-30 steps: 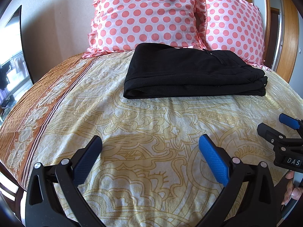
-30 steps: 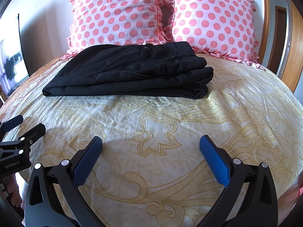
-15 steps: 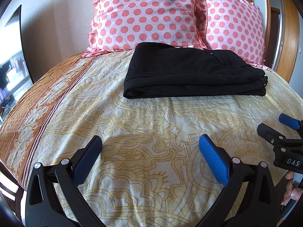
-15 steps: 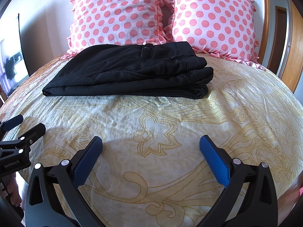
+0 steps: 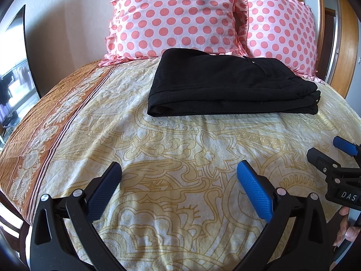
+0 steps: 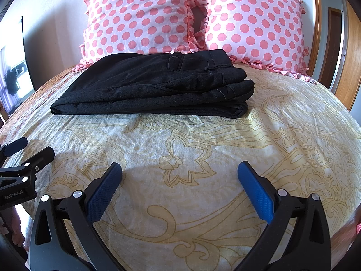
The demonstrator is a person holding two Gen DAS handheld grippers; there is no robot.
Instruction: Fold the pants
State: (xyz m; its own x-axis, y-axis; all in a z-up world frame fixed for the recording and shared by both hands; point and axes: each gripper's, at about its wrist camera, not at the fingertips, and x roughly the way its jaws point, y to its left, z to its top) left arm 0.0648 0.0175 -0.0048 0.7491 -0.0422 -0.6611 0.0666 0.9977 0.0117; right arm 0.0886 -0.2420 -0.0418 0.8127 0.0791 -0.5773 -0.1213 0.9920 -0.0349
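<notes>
The black pants (image 5: 227, 88) lie folded in a flat stack on the yellow patterned bedspread (image 5: 180, 149), just in front of the pillows; they also show in the right wrist view (image 6: 158, 88), waistband on top at the right. My left gripper (image 5: 179, 169) is open and empty, held well short of the pants near the bed's front. My right gripper (image 6: 180, 169) is open and empty, likewise short of the pants. Each gripper shows at the edge of the other's view: the right gripper (image 5: 331, 155) and the left gripper (image 6: 24, 151).
Two pink polka-dot pillows (image 5: 176, 15) (image 6: 255, 24) lean against the wall behind the pants. An orange patterned border (image 5: 45, 122) runs along the bed's left edge. A wooden frame (image 6: 352, 45) stands at the right.
</notes>
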